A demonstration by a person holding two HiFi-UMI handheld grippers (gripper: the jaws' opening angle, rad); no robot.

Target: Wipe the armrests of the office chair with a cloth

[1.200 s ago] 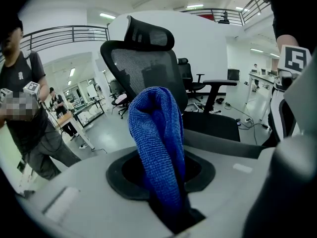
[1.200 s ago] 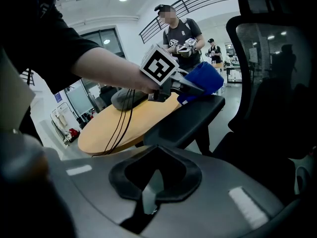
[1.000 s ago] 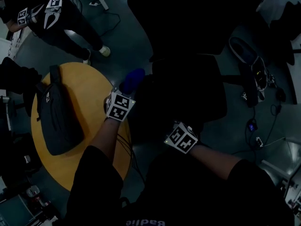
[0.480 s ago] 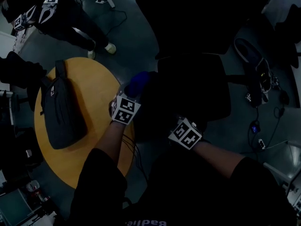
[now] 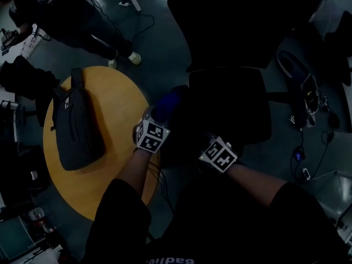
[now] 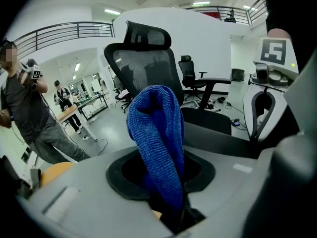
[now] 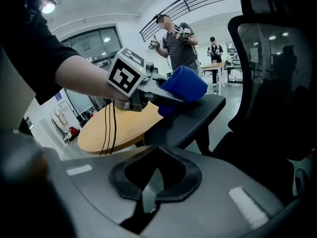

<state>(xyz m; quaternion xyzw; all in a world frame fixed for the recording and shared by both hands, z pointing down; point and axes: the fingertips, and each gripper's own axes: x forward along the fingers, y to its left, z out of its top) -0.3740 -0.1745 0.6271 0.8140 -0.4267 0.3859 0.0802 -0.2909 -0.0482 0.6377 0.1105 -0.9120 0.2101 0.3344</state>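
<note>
Grey glossy floor [image 5: 154,43], dim office hall. Two grippers, one per hand. Right gripper [image 7: 147,203]: jaws closed together, nothing between them, near the seat's front edge. Left gripper [image 5: 158,115]: jaws clamped on one blue cloth [image 6: 157,133], nubby knit, bunched into a rounded lump. Cloth rests on the flat dark pad of the armrest [image 7: 195,115] on the table side of a black office chair [image 5: 230,106] with a mesh back and a headrest. One round wooden table [image 5: 113,172] sits just beside that armrest, and one soft black bag [image 5: 77,128] lies on it. Cables [image 5: 301,122] litter the floor right of the chair. Farther off: one bystander [image 7: 176,46], a second person [image 7: 214,48] behind, a second office chair [image 6: 190,73].
</note>
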